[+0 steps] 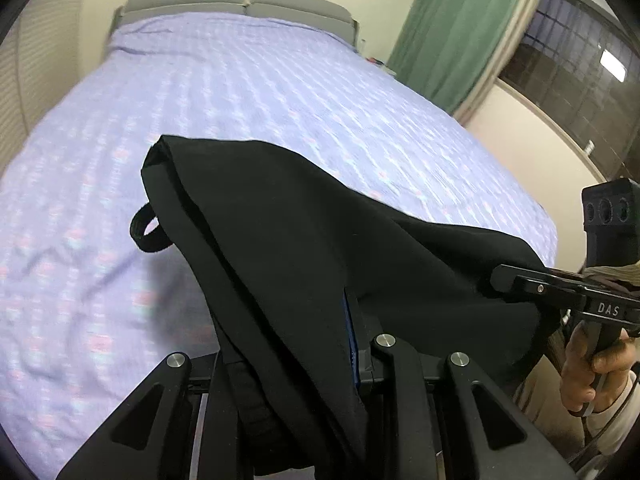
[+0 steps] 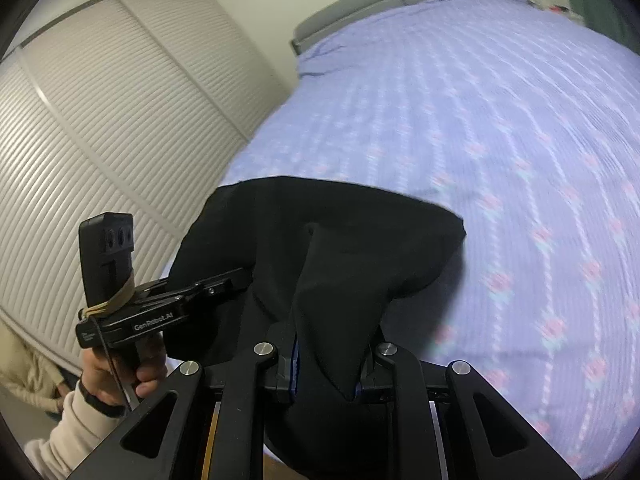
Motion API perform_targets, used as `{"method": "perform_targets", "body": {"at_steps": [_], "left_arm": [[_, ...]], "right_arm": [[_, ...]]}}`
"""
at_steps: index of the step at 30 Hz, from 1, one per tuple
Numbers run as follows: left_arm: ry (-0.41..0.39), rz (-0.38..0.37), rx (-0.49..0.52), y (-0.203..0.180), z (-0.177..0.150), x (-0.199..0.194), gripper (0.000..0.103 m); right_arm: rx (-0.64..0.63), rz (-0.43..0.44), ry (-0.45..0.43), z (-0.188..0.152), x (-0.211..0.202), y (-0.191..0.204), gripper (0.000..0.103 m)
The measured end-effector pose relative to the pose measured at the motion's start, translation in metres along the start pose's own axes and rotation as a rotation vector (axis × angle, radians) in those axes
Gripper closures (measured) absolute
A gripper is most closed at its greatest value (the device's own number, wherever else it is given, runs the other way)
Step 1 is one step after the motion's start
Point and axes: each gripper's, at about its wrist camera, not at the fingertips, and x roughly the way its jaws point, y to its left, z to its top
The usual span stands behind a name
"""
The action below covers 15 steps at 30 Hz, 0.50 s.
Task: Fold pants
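The black pants (image 1: pixel 304 236) are held up over the near edge of the bed, between both grippers. My left gripper (image 1: pixel 340 344) is shut on the pants' fabric; the cloth drapes over its fingers and hides them. A belt loop (image 1: pixel 146 228) sticks out at the left of the waistband. My right gripper (image 2: pixel 326 364) is shut on the pants (image 2: pixel 320 248), which bunch up between its fingers. In the left wrist view the right gripper (image 1: pixel 500 278) bites the cloth from the right. In the right wrist view the left gripper (image 2: pixel 240 278) bites it from the left.
A bed with a lilac patterned sheet (image 1: pixel 240 92) fills the space ahead, with a grey headboard (image 1: pixel 240 2) at the far end. A green curtain (image 1: pixel 460 28) and window are at the right. White louvred closet doors (image 2: pixel 100 120) stand at the left.
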Motion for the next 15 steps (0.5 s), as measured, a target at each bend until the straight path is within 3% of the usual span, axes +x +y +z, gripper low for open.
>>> {"method": "perform_targets", "body": {"at_steps": [6, 15], "left_arm": [[-0.038, 0.076, -0.025, 0.072, 0.027, -0.038, 0.080], [-0.057, 0.236, 0.004, 0.249, 0.082, -0.076, 0.080]], "right_arm": [[-0.085, 0.067, 0.009, 0.045, 0.055, 0.070, 0.084], [-0.169, 0.116, -0.015, 0.104, 0.196, 0.197, 0.084]]}}
